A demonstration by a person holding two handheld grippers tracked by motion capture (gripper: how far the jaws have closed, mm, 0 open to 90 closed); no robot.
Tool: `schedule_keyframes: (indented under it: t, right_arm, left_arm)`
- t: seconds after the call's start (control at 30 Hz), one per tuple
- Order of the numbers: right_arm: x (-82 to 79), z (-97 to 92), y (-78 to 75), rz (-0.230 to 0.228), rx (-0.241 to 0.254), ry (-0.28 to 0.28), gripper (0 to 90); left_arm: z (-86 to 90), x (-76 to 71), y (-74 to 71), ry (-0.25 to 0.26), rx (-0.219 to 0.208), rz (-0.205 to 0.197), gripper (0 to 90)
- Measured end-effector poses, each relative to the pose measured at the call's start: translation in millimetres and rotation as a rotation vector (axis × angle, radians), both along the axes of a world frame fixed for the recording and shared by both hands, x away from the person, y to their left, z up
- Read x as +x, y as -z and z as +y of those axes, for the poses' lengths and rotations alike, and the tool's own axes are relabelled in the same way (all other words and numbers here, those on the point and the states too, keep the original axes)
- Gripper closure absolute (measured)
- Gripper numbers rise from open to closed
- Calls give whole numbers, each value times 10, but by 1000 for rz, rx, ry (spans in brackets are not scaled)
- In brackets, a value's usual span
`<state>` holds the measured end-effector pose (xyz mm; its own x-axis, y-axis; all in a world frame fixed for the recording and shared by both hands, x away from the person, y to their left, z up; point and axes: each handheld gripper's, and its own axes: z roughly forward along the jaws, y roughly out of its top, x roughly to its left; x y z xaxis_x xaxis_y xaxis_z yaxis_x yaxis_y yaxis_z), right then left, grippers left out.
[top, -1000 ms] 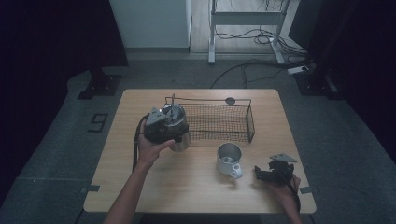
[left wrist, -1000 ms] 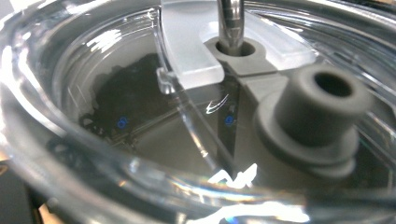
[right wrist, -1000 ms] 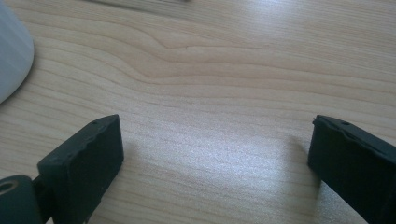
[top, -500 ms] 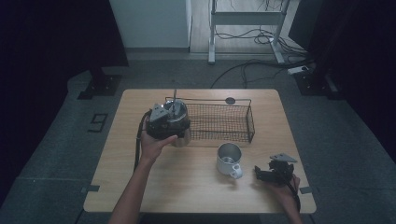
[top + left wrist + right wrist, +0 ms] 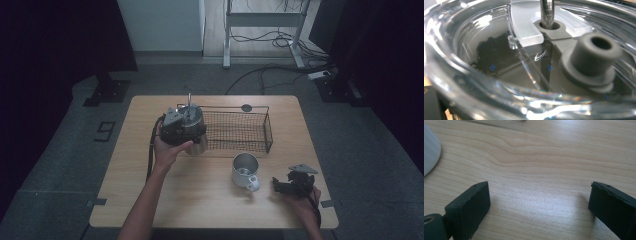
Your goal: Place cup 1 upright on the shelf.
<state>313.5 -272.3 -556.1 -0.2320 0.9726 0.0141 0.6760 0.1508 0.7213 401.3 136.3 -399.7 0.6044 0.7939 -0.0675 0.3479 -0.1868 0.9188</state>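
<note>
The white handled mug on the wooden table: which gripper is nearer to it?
Right. The right gripper rests on the table just beside the white handled mug, jaws open and empty. The left gripper is farther off, at a clear lidded container by the black wire basket.

I see a wooden worktop [image 5: 150, 200] carrying a wire basket [image 5: 240, 131] near its far edge and a metal mug [image 5: 245, 170] toward its near right corner.
</note>
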Motion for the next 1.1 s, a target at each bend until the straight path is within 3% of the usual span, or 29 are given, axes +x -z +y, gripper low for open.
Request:
schedule_keyframes:
  t: [0.43, 0.77, 1.1]
  right_arm:
    - [-11, 7, 0, -13, -1, -13, 66]
    - [-22, 15, 1, -18, 1, -7, 78]
    - [-24, 14, 1, -18, 1, -5, 82]
  left_arm:
    - [-29, 159, -20, 7, -23, 7, 37]
    - [-128, 239, -45, 18, -8, -4, 37]
    - [-140, 376, -37, 6, -6, 15, 37]
